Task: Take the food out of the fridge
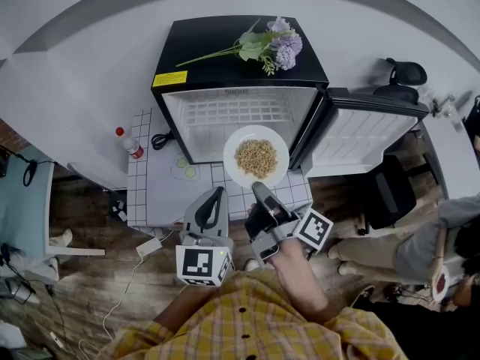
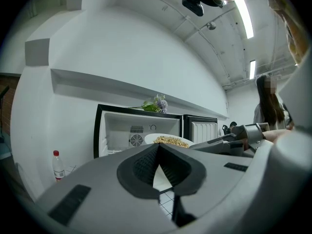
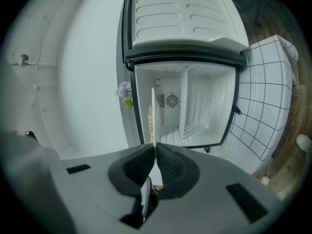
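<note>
You hold the round white plate [image 1: 255, 132] of loose beige grains [image 1: 256, 157] level, just outside the small black fridge's [image 1: 240, 51] open compartment, above the white tiled bench [image 1: 154, 193]. Stiff, smooth and probably breakable, with a heap that would spill at any tilt, it is best taken by its near rim. Your right claw [image 1: 260, 190] is clamped there, jaws nearly together on the thin edge. Your left claw [image 1: 218, 195] hangs beside it, closed on nothing.
</note>
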A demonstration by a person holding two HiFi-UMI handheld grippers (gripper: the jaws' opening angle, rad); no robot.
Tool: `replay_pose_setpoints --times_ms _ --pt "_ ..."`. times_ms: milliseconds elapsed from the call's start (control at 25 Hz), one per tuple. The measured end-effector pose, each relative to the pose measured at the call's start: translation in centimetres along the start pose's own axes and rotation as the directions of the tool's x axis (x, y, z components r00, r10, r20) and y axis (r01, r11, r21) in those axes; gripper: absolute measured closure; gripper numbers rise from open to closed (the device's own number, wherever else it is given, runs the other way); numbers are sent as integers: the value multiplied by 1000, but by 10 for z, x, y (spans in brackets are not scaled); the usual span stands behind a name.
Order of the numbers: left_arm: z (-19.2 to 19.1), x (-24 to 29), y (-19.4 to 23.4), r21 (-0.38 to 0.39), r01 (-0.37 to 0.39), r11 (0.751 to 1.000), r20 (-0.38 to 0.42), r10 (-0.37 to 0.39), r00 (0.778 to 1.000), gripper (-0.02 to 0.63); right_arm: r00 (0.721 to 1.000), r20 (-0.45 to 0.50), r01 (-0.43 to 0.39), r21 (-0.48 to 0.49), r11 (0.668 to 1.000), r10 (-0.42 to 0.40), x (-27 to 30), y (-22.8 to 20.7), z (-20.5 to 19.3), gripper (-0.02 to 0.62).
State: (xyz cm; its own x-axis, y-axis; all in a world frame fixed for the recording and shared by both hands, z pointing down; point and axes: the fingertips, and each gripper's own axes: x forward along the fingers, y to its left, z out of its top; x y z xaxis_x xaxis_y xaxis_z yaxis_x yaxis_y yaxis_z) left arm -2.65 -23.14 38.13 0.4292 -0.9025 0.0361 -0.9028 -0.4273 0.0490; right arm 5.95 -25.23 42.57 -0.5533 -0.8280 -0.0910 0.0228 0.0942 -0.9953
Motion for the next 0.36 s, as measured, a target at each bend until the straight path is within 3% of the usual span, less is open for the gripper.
replay_pose_setpoints --times_ms 360 --pt "0 0 -10 3 8 1000 0 -8 1000 598 1000 -4 9 17 1000 -9 -10 -5 -2 575"
